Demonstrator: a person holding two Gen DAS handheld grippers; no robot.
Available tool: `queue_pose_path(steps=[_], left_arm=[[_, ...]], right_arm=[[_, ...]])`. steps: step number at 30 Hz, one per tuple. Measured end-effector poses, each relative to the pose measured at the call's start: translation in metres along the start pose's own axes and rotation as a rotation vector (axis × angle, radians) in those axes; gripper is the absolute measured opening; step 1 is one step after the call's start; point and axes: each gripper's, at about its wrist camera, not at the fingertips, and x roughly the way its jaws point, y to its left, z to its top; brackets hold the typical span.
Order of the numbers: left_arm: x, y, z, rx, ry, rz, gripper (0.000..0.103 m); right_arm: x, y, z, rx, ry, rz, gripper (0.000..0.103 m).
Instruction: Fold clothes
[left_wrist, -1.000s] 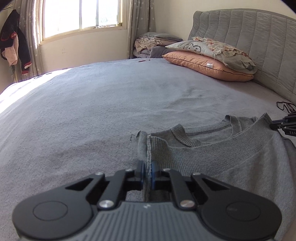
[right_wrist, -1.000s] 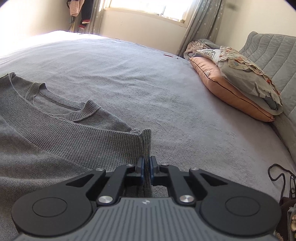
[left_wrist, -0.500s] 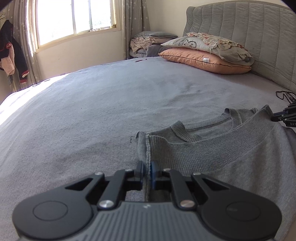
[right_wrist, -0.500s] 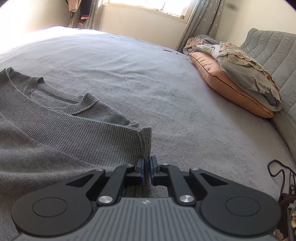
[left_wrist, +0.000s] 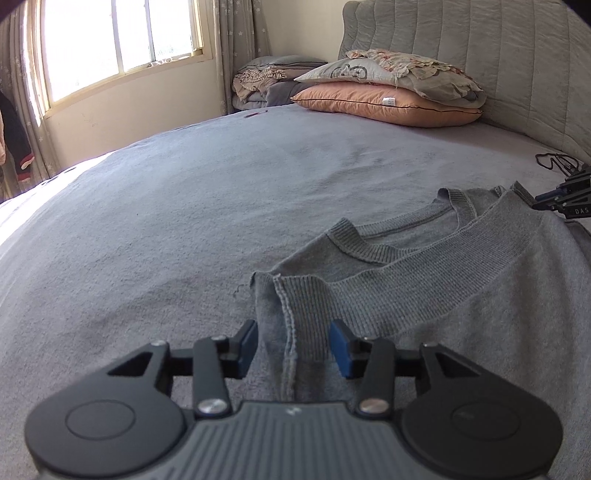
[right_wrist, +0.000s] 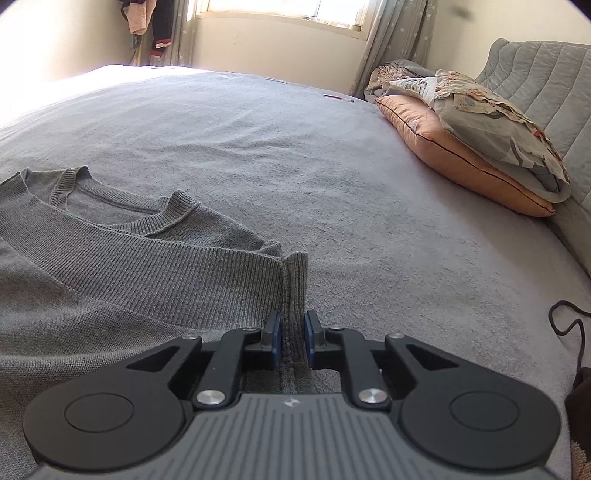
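The left gripper (left_wrist: 293, 345) has just opened wide around the grey sweater's (left_wrist: 424, 291) folded corner — the right gripper (right_wrist: 292, 339), parting too, perhaps brushes its ribbed corner — on the bed (right_wrist: 332, 155), pillows (right_wrist: 461, 147) at two o'clock.
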Motion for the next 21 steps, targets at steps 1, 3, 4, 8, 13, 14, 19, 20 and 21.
queue_pose_path(steps=[1, 3, 4, 8, 13, 14, 19, 20, 21], left_arm=[[0.002, -0.001, -0.003, 0.002, -0.001, -0.003, 0.027], [0.003, -0.002, -0.003, -0.014, -0.009, -0.007, 0.013], [0.001, -0.004, -0.002, -0.002, -0.010, 0.000, 0.011], [-0.008, -0.007, 0.002, 0.032, -0.027, 0.008, 0.009], [-0.018, -0.005, 0.006, 0.040, -0.035, 0.005, 0.009], [-0.020, -0.005, 0.007, 0.043, -0.034, 0.004, 0.009], [-0.019, -0.003, 0.006, 0.025, -0.024, 0.005, 0.013], [-0.018, -0.003, 0.006, 0.021, -0.025, 0.010, 0.014], [-0.018, -0.003, 0.005, 0.022, -0.027, 0.006, 0.016]], right_arm=[[0.001, 0.001, -0.001, -0.006, 0.000, -0.003, 0.014], [0.002, 0.001, -0.001, -0.018, -0.002, -0.012, 0.008], [0.002, 0.001, -0.001, -0.022, -0.004, -0.018, 0.008], [-0.002, -0.001, 0.002, -0.030, -0.020, -0.033, 0.007], [-0.010, -0.002, 0.006, -0.037, -0.061, -0.032, 0.007], [-0.011, -0.002, 0.007, -0.036, -0.065, -0.027, 0.007], [-0.001, -0.002, 0.003, -0.025, -0.015, -0.017, 0.009], [0.001, -0.002, 0.001, -0.021, -0.009, -0.015, 0.010], [0.003, -0.001, -0.001, -0.018, -0.003, -0.013, 0.011]])
